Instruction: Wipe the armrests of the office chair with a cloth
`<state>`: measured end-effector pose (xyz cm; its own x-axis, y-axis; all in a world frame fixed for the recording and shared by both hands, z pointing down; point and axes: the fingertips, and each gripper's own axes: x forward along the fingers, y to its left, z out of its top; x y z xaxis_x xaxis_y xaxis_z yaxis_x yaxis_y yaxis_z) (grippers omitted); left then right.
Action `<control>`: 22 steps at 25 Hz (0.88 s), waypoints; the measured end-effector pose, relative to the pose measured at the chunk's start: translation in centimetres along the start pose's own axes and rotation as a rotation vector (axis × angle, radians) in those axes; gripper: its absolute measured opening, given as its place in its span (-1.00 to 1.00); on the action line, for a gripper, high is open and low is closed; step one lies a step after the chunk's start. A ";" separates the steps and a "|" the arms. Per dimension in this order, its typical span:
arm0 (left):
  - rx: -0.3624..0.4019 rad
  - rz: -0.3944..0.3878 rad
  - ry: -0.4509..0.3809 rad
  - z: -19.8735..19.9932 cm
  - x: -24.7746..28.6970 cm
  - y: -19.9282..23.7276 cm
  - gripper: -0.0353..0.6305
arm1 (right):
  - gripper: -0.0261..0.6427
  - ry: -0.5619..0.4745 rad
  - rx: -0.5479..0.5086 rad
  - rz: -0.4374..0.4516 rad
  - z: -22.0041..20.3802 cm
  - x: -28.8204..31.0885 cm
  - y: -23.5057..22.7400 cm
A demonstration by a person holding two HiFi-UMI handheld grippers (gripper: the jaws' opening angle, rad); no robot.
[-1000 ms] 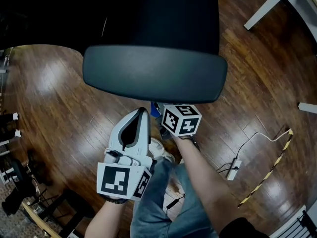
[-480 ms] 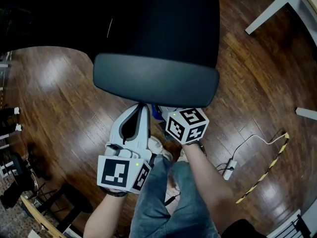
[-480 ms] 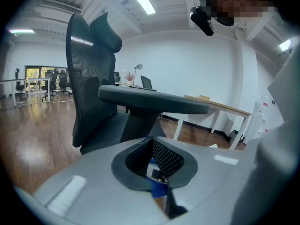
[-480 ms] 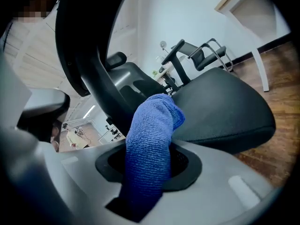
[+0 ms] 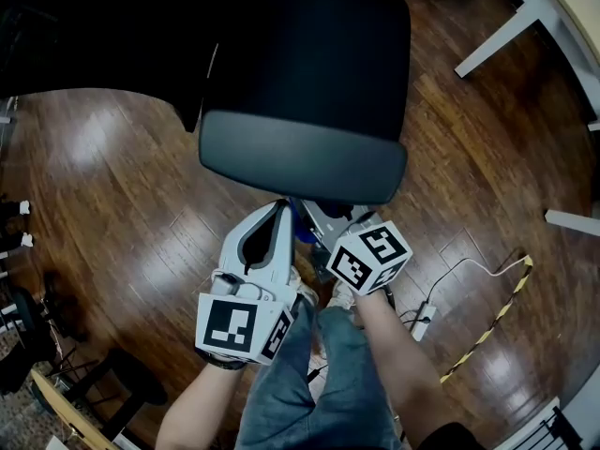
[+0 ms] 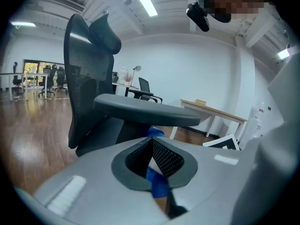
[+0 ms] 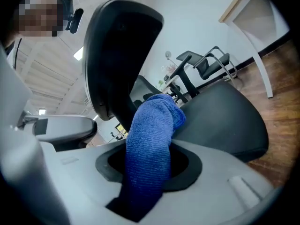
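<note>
Both tongs have drifted right with the armrest [image 5: 300, 162] and sit just below its near edge. The right tongs [image 7: 149, 165] are clamped on the blue cloth [image 7: 157, 111]. The left tongs [image 6: 151, 140] are closed, apparently on nothing. The cloth should probably be lifted onto the armrest and pressed flat before stroking. From above, the armrest hides the right tips, and the far armrest cannot be made out.

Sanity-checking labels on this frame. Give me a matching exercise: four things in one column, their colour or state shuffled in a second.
Things:
1. cloth
2. left hand-held gripper
3. power strip
4. armrest pad

States:
A. white, lying on the wood floor
B. dark grey, just ahead of the left hand-held gripper
C. blue, clamped in the right hand-held gripper
D. jaw tips together

Pairs: 1-C, 2-D, 3-A, 4-B
</note>
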<state>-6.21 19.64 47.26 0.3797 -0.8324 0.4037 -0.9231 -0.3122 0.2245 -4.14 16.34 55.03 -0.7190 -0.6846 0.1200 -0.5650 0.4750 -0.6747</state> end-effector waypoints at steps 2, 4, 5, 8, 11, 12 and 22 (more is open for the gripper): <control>-0.004 -0.010 -0.010 0.8 -0.4 -0.2 -0.88 | -0.50 0.022 -0.009 -0.003 0.1 -0.6 0.2; -0.021 -0.015 -0.024 2.0 -1.1 -0.4 -0.88 | -0.50 0.066 -0.037 -0.020 0.0 -1.3 0.0; -0.028 -0.017 -0.032 2.7 -1.4 -0.5 -0.88 | -0.50 0.098 -0.065 -0.031 -0.1 -1.7 -0.2; -0.030 -0.022 -0.061 5.0 -1.8 -1.1 -0.88 | -0.50 0.198 -0.173 -0.057 0.1 -3.1 -1.4; -0.029 0.002 -0.093 7.7 -1.6 -1.4 -0.88 | -0.50 0.267 -0.254 -0.068 1.7 -3.9 -3.5; -0.036 0.019 -0.102 8.5 -1.4 -1.4 -0.88 | -0.50 0.291 -0.284 -0.062 2.3 -3.8 -4.3; -0.041 0.285 -0.102 13.2 3.6 -1.2 -0.88 | -0.50 0.555 -0.462 0.230 3.5 0.8 -7.9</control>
<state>-4.58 10.93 36.71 0.0955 -0.9263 0.3644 -0.9876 -0.0424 0.1510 1.18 10.14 57.96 -0.8685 -0.2198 0.4443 -0.4007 0.8390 -0.3682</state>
